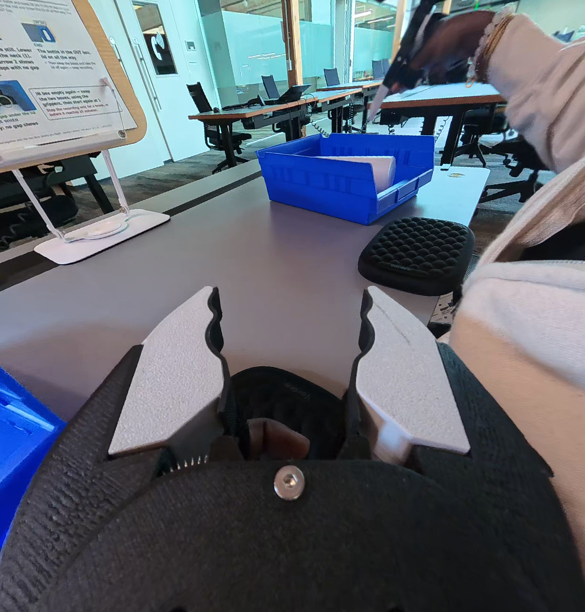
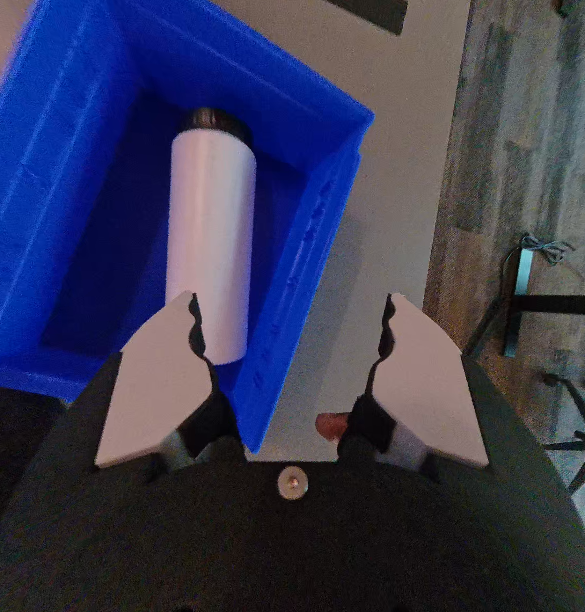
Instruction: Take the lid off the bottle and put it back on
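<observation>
A white bottle [image 2: 211, 238] with a dark lid [image 2: 218, 122] at its far end lies on its side in a blue bin [image 2: 69, 165]. My right gripper [image 2: 291, 298] is open and empty, held above the bin's near right corner and looking down at it. In the left wrist view the same bin [image 1: 320, 188] stands far across the table with the bottle's white end [image 1: 380, 169] showing in it. My left gripper [image 1: 291, 294] is open and empty, low over the table. The right gripper shows blurred in the left wrist view [image 1: 387, 86], high above the bin.
A grey table [image 1: 218, 265] carries two black bumpy pads [image 1: 417, 251], one under my left gripper [image 1: 284, 397]. A second blue bin [image 1: 12, 440] sits at the near left. An instruction board on a stand [image 1: 52, 82] is at the far left. A person's sleeve [image 1: 532, 331] fills the right. The grippers' ends are close to 55 cm from one another. The white bottle [image 2: 211, 238] lies around 9 cm away from my right fingertips.
</observation>
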`<state>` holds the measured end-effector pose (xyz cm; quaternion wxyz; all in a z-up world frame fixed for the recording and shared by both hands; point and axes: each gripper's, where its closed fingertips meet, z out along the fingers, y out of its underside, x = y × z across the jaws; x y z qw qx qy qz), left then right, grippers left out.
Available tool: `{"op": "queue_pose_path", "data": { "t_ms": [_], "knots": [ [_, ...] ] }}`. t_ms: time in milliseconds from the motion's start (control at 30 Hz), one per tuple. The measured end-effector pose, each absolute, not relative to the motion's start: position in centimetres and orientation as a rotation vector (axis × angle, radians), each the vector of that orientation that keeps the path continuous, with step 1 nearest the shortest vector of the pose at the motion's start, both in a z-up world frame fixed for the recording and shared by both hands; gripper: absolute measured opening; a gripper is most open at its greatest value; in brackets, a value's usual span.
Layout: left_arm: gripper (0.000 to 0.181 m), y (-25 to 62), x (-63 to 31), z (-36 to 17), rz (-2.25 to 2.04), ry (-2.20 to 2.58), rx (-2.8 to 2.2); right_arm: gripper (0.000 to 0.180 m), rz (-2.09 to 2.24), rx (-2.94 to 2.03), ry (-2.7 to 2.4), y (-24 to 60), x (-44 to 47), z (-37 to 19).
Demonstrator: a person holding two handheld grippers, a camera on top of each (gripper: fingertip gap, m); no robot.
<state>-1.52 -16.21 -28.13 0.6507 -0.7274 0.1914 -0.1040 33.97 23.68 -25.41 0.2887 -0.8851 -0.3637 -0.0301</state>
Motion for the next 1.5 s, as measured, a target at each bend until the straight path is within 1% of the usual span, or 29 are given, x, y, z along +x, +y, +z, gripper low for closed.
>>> {"op": "queue_pose_path", "data": {
  "t_ms": [67,167,300,333,367,400,500,600,767,867,1033,1300,1400,1500],
  "knots": [
    [0.081,-16.0,-1.4,-28.4,-0.249,0.431,-1.664,0.092,-0.01,-2.444,-0.918,23.5,36.4,-26.8],
    [0.081,-15.8,-1.0,-28.4,-0.257,0.433,-1.677,0.085,0.068,-2.52,-0.929,23.5,38.2,-29.9],
    [0.081,-15.9,-0.5,-28.1,-0.258,0.46,-1.675,0.076,0.216,-2.56,-0.969,24.1,37.9,-33.3],
    [0.082,-16.0,-0.5,-28.1,-0.262,0.458,-1.675,0.07,0.245,-2.574,-0.953,24.4,37.8,-33.9],
    [0.082,-16.0,-0.6,-28.1,-0.264,0.453,-1.675,0.051,0.417,-2.554,-0.946,24.2,36.4,-33.8],
    [0.082,-16.1,-0.6,-28.1,-0.266,0.448,-1.675,0.022,0.587,-2.516,-0.948,23.8,34.9,-33.5],
    [0.082,-16.1,-0.8,-28.1,-0.274,0.436,-1.674,0.019,0.578,-2.506,-0.916,24.1,34.2,-33.5],
    [0.082,-16.1,-0.9,-28.3,-0.288,0.423,-1.675,0.012,0.54,-2.517,-0.888,23.5,32.3,-33.6],
    [0.082,-16.7,-1.0,-28.7,-0.284,0.412,-1.682,0.015,0.719,-2.511,-0.822,20.2,26.2,-33.4],
    [0.082,-17.4,-1.3,-28.7,-0.292,0.397,-1.672,0.01,0.651,-2.511,-0.837,19.9,24.1,-33.4],
    [0.082,-18.4,-2.5,-28.3,-0.289,0.341,-1.63,0.01,0.615,-2.513,-0.876,19.4,19.4,-33.5],
    [0.082,-19.5,-4.5,-28.5,-0.264,0.262,-1.62,0.013,0.789,-2.443,-1.1,15.3,7.4,-33.2],
    [0.082,-19.9,-4.7,-28.5,-0.263,0.249,-1.624,0.016,0.926,-2.418,-1.102,13.3,2.3,-33.0],
    [0.082,-20.3,-4.6,-28.6,-0.26,0.253,-1.627,0.017,0.97,-2.394,-1.128,11.9,-1.9,-32.8]
  ]
}}
